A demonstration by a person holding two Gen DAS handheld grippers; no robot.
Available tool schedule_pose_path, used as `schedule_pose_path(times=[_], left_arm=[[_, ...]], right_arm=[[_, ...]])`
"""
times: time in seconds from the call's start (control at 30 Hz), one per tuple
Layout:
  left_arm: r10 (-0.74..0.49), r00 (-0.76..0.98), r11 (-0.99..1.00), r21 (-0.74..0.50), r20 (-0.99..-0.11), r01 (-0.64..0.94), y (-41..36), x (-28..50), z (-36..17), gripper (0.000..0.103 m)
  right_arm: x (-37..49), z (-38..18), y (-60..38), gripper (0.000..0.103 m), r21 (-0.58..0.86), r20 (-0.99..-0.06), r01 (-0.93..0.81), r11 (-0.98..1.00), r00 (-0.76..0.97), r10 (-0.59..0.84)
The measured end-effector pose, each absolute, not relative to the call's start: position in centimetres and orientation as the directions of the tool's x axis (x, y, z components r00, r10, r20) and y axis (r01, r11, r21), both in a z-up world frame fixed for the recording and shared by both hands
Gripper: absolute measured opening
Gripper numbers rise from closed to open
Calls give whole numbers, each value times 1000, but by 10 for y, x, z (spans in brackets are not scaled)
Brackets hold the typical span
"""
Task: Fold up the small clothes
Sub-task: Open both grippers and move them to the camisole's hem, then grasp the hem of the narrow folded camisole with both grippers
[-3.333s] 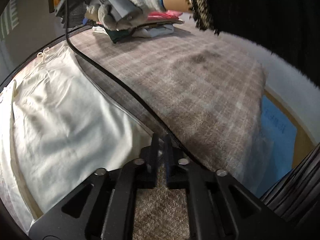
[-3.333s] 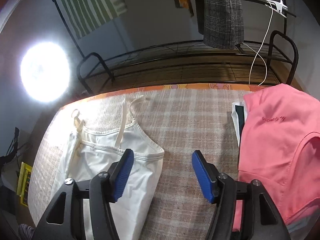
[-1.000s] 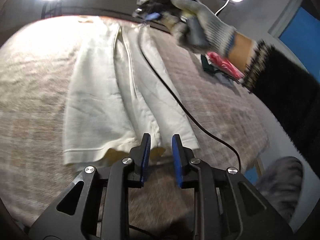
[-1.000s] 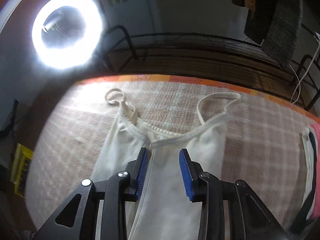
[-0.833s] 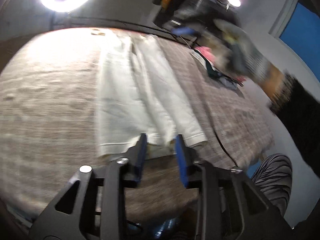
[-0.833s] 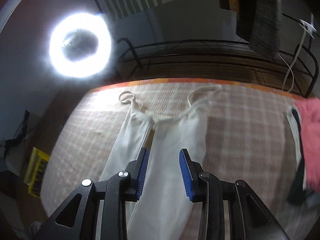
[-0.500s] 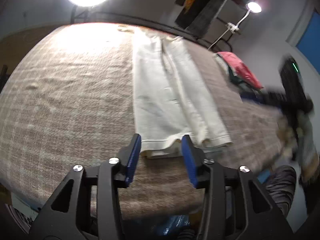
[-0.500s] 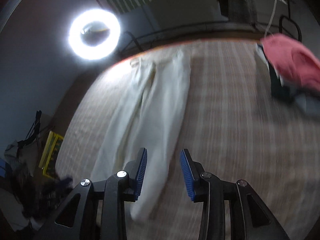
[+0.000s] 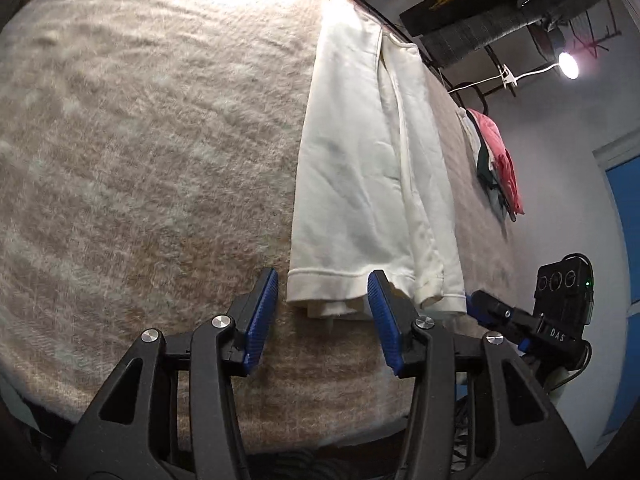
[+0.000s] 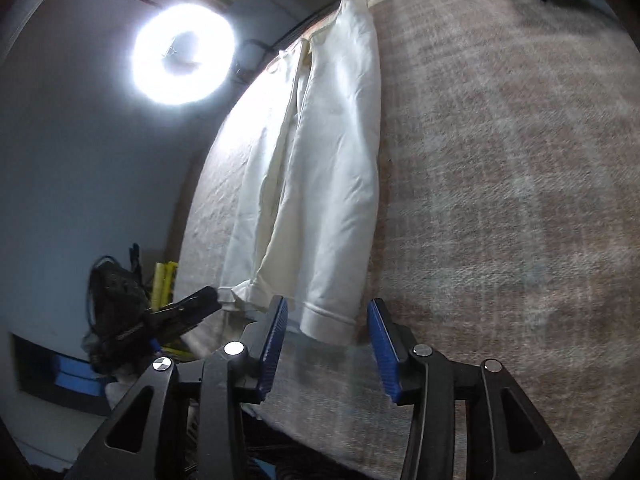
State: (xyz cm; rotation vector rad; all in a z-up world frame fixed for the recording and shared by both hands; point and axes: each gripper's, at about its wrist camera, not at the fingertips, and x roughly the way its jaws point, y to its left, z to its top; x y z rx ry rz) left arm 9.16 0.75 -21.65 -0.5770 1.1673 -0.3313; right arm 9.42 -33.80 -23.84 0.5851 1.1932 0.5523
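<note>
A cream-white strappy garment (image 9: 360, 168) lies lengthwise on the plaid blanket, its long sides folded in to a narrow strip, straps at the far end. It also shows in the right wrist view (image 10: 320, 168). My left gripper (image 9: 322, 312) is open and empty, just short of the left part of the near hem. My right gripper (image 10: 326, 334) is open and empty, just short of the hem's right corner. Each gripper shows in the other's view, the right one (image 9: 520, 316) and the left one (image 10: 176, 316).
The plaid blanket (image 9: 140, 160) covers the table, its near edge just below the grippers. A pile of folded clothes with a pink top (image 9: 498, 160) lies at the far right. A ring light (image 10: 184, 54) and a dark rack (image 9: 500, 12) stand behind the table.
Both grippers have pulled back from the strap end to the near hem and opened wider. The garment lies still, folded narrow.
</note>
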Motion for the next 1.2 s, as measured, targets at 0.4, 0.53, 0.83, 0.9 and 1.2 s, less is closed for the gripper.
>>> schedule_pose_path(times=[0.4,0.53,0.83,0.9,1.2], left_arm=[[-514,388,828,-561,-765,-10,4,87,-200,3],[-490,422,846,-533,-763,19,1,73,-186,2],[-457,380,872,-489,-804,14,-8,67,-207,2],[-448,393,880,-473,-803,37,-11,69,-198,2],[-457,452,879,-468,-766,96,-13,91,-160,2]], right_arm=[[89,-228,-320,2,631,-721,-163,759,237,651],[78,-210,-326,2,654,-680,-189,732,276,679],[72,-249,-326,2,653,-707,-135,745,242,664],[74,-247,-329,2,657,-703,-139,741,242,669],[94,-222,-338,2,673,-662,-180,718,287,692]])
